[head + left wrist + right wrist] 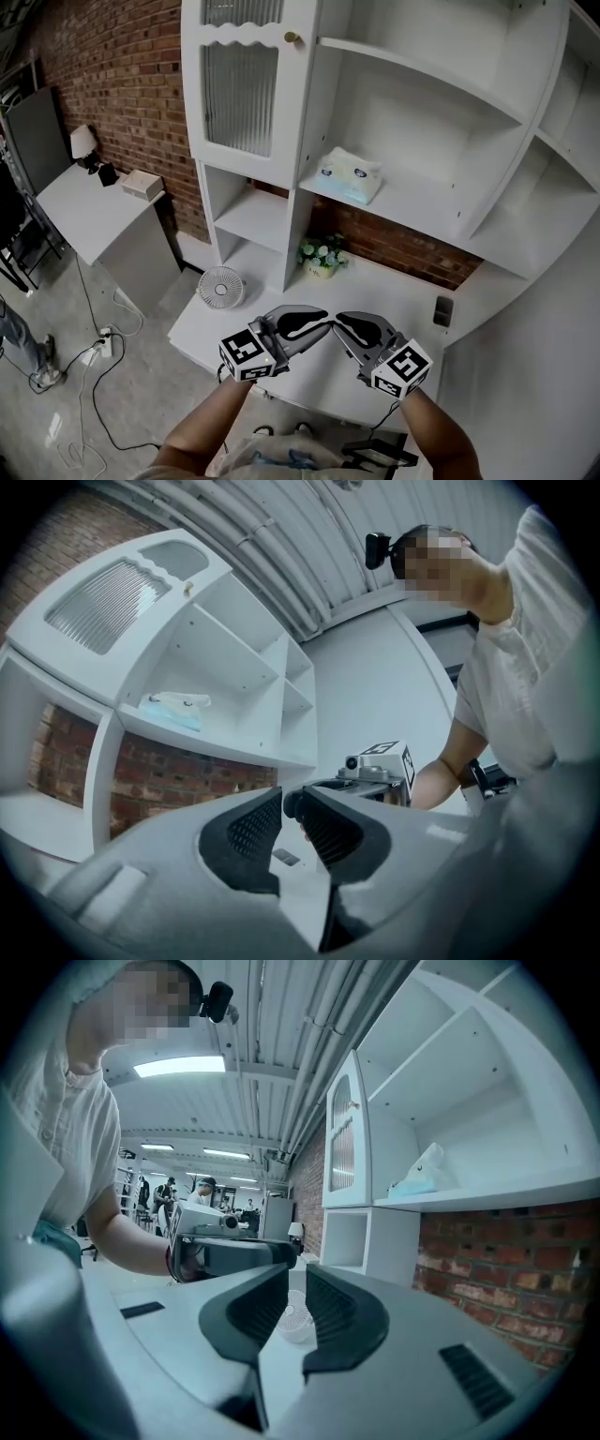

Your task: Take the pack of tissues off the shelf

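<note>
The pack of tissues [350,174], white and pale blue, lies on a middle shelf of the white shelf unit [441,112]. It also shows in the left gripper view as the tissue pack [176,708] and in the right gripper view as the tissue pack [419,1177]. Both grippers hang low over the white table, well below and in front of the pack, tips turned toward each other. My left gripper [319,320] [286,803] has its tips together and holds nothing. My right gripper [345,322] [296,1274] stands a little open, empty.
A small white fan [221,286] stands at the table's left end, a flower pot [322,255] at the brick wall, a dark flat object [443,310] on the right. A ribbed glass door [242,84] closes the upper left compartment. A low side table [94,211] stands left.
</note>
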{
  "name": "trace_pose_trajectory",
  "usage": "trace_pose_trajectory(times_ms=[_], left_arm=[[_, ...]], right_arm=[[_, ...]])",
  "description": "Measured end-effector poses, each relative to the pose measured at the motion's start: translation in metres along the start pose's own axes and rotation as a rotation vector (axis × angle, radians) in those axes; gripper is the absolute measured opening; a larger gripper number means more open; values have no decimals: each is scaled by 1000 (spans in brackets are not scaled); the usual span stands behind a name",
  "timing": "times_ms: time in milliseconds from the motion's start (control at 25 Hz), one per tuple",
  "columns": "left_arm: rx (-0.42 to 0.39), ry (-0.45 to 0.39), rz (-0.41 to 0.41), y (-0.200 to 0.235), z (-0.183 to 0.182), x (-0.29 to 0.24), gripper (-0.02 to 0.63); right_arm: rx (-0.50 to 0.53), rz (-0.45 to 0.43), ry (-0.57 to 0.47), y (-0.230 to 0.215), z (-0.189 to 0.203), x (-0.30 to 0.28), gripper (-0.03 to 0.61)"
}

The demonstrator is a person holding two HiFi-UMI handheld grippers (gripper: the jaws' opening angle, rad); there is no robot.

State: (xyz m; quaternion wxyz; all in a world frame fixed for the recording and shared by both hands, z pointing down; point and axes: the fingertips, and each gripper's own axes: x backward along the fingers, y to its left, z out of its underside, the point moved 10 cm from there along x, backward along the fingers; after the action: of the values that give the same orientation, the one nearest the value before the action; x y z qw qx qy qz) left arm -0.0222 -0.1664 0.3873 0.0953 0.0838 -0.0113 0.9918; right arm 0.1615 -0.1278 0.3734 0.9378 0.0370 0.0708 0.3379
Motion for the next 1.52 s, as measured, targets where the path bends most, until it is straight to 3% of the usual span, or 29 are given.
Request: trace_pose_trajectory(times_ms=[480, 720, 1120, 1520], left_arm=[[-1, -83, -36, 30, -30, -6, 60], [-40, -108, -53, 43, -45, -16, 60], [-67, -141, -90, 62, -63, -25, 60], [-42, -149, -97, 68, -61, -25, 60]], right_arm=[[38, 37, -55, -25, -34, -19, 71], [87, 87, -91, -45, -57, -23, 71], [156, 323, -61, -89, -108, -36, 71], [165, 515, -31, -114, -126, -60, 87]])
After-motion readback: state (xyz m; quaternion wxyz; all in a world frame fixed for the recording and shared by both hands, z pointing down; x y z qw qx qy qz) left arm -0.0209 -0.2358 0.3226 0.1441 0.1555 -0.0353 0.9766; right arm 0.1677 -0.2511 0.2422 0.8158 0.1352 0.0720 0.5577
